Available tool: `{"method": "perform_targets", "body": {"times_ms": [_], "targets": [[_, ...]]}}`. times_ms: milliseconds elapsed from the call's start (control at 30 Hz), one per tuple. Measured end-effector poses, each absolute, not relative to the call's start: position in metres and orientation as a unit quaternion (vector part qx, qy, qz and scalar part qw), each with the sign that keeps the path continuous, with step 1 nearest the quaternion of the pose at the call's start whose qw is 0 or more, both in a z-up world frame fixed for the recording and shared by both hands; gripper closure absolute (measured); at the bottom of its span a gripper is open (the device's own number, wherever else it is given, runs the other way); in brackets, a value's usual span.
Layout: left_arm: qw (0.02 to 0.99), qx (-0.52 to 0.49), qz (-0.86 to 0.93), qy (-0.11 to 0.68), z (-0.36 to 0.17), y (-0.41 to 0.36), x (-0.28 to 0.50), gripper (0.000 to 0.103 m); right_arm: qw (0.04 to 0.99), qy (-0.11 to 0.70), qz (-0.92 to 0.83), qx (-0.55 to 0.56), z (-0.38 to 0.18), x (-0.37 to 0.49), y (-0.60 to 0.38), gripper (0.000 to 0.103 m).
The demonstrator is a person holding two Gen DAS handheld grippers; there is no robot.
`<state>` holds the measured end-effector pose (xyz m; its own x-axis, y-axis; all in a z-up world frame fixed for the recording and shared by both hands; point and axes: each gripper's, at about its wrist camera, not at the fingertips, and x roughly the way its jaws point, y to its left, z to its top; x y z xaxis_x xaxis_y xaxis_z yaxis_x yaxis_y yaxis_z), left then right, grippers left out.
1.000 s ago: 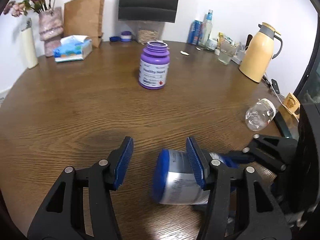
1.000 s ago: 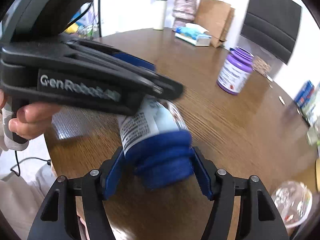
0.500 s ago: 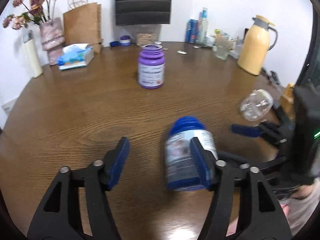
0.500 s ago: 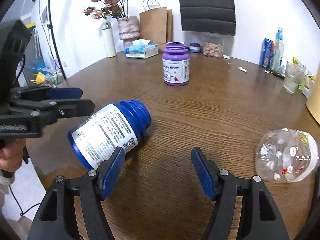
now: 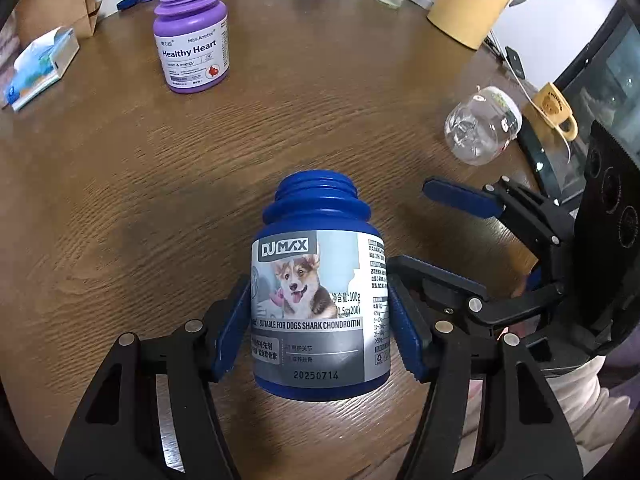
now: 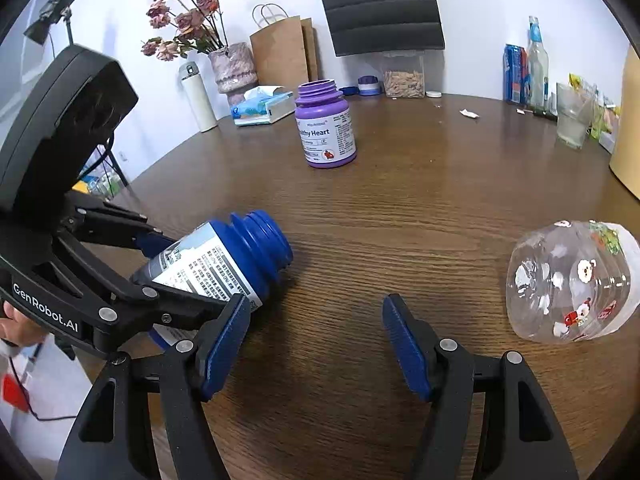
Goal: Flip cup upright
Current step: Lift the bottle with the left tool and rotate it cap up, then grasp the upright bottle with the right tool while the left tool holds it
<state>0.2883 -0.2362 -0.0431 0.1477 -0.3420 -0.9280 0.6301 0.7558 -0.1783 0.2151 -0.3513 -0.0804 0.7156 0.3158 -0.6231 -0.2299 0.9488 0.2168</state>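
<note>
A blue supplement jar (image 5: 318, 300) with a grey dog label and no lid sits between the fingers of my left gripper (image 5: 318, 328), which is shut on its body. In the right wrist view the jar (image 6: 224, 264) is tilted, its open mouth pointing up and to the right, held over the wooden table (image 6: 400, 208). My right gripper (image 6: 316, 344) is open and empty, just right of the jar; it also shows in the left wrist view (image 5: 460, 200). A clear plastic jar (image 6: 572, 280) with printed figures lies on its side at the right.
An open purple jar (image 6: 326, 128) stands upright mid-table. A tissue box (image 6: 262, 108), vase, paper bag and white flask stand at the back left. A yellow jug (image 5: 468, 0), a glass (image 6: 572, 124), bottles and a mug (image 5: 554, 108) line the right edge.
My right gripper let go of the blue jar and opened. My left gripper closed on the jar's body and lifted it, mouth tilted upward.
</note>
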Motion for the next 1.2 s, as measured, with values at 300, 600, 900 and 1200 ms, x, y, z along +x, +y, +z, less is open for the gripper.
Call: {"method": "perform_targets", "body": {"times_ms": [300,600,900,1200], "targets": [[0.772,0.131,-0.325,0.53,-0.042,-0.216,0.282,0.043,0.92,0.345,0.165,0.089,-0.079,0.217,-0.356,0.029],[0.907,0.097,-0.228,0.341,0.038,-0.177,0.321,0.043,0.929,0.308,0.178,0.1,-0.017,0.254,-0.363,0.023],[0.975,0.086,-0.184,0.088,0.125,-0.164,0.355,0.043,0.946,0.194,0.244,0.086,0.13,0.341,-0.325,0.022],[0.979,0.055,-0.195,0.008,0.104,-0.157,0.395,0.043,0.934,0.216,0.281,0.043,0.155,0.429,-0.262,0.019]]}}
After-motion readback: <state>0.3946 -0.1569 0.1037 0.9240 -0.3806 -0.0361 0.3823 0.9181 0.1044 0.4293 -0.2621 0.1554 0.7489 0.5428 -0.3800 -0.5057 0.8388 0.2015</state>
